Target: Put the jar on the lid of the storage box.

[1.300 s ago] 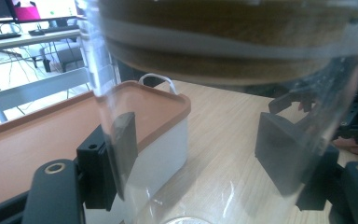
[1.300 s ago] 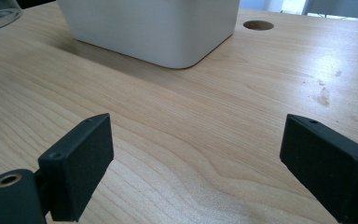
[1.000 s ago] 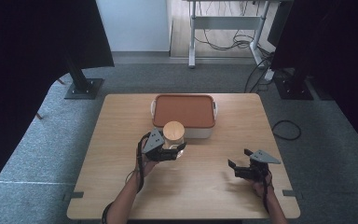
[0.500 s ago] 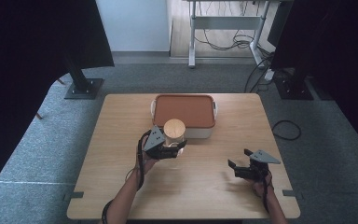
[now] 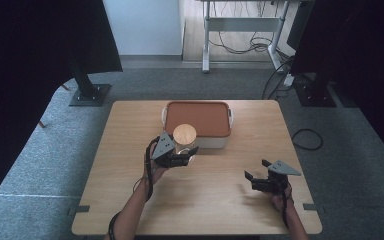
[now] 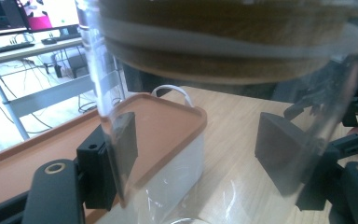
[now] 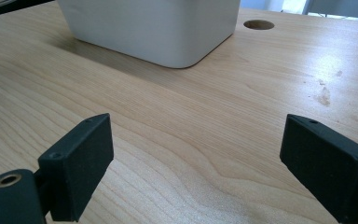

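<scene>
Your left gripper [image 5: 187, 155] is clamped on the clear jar [image 5: 185, 145] with the wooden lid [image 5: 184, 134]; in the left gripper view you can see both pads pressed against the glass [image 6: 205, 140]. The jar is right in front of the white box [image 5: 200, 141] with the brown lid [image 5: 198, 118], near the middle of the tabletop [image 5: 130, 150]; can't tell if its bottom touches the wood. Your right gripper [image 5: 258, 181] sits well apart toward the right edge, jaws spread wide with nothing but bare tabletop [image 7: 191, 140] between them.
</scene>
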A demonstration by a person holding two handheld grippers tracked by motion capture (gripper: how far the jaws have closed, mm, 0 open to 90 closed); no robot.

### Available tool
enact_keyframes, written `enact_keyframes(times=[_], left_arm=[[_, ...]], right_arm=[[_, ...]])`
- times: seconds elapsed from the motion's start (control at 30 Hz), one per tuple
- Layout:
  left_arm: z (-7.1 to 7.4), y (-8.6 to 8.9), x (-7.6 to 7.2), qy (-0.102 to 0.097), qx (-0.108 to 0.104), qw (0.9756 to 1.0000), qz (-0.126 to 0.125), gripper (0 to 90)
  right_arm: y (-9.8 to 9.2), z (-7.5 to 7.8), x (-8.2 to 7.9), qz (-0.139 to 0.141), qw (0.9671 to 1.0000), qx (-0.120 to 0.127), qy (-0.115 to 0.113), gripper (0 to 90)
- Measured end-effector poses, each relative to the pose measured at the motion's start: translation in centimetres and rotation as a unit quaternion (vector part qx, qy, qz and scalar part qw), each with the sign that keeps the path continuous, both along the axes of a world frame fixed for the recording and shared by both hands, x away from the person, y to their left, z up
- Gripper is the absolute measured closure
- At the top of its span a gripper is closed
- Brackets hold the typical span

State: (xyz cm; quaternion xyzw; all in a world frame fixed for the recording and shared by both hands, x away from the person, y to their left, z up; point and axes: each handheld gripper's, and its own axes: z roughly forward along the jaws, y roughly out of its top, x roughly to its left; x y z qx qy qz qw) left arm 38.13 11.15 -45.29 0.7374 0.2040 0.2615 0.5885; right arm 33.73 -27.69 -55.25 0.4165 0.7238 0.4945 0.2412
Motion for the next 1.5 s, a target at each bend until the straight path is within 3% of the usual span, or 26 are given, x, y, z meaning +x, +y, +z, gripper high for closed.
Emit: enact_keyframes(times=[0.53, 1.27, 1.5], left_arm=[[0.7, 0.7, 0.5, -0.009, -0.003, 0.9999, 0.008, 25.9], [1.3, 0.0, 1.6, -0.019, -0.008, 0.9998, 0.006, 25.9], [1.4, -0.4, 2.1, -0.02, 0.001, 0.9998, 0.005, 25.9]], right_arm=[[0.0, 0.0, 0.0, -0.001, 1.0, 0.0, 0.0, 9.3], [0.0, 0.0, 0.0, 0.001, 1.0, -0.002, 0.0, 9.3], [0.0, 0.0, 0.0, 0.002, 1.0, -0.001, 0.0, 9.3]])
